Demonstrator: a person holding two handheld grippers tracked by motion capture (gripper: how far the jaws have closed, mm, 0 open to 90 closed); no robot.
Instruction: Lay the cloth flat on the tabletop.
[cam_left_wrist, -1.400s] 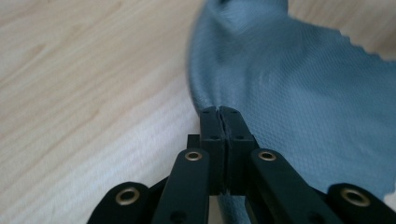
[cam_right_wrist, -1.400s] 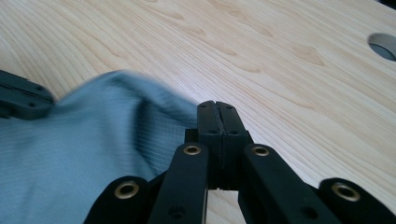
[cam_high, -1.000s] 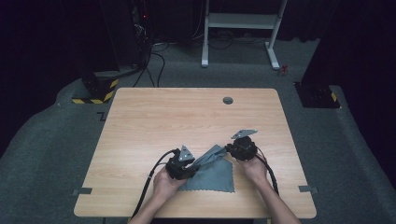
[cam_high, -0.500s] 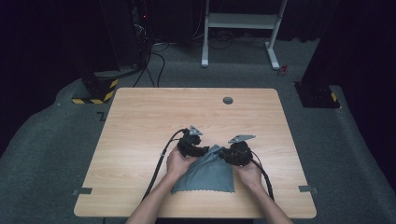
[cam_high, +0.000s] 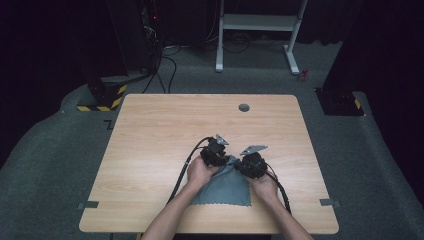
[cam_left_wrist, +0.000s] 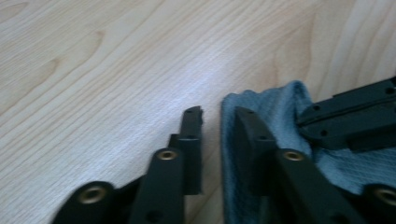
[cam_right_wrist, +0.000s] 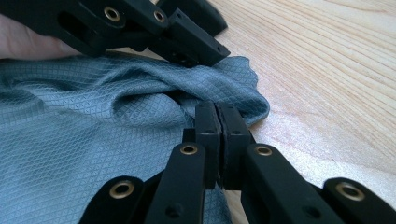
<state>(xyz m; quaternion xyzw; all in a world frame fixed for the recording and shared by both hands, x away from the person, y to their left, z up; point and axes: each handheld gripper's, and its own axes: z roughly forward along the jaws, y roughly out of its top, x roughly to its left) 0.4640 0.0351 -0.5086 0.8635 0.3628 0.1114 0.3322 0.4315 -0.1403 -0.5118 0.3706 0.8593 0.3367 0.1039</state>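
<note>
Tabletop (cam_high: 150, 150) is light wood, w/ a small round grommet (cam_high: 244, 107) at 12 o'clock near the far edge. L gripper (cam_high: 216, 150) sits just left of centre, hand behind it at 7 o'clock. In the left gripper view its jaws have just been closing but a narrow gap remains; the cloth (cam_left_wrist: 280, 112) edge runs up beside the right jaw, can't tell if any fabric is pinched, left jaw is over bare wood. Grey cloth (cam_high: 225, 185) lies flat on the table's near half at 6 o'clock from the grippers, far corners bunched up under both. R gripper (cam_high: 251, 162) is just beside the L one at 4 o'clock. In the right gripper view its jaws (cam_right_wrist: 217, 126) are pressed together, clamped on a fold of cloth (cam_right_wrist: 93, 140) at the far corner.
</note>
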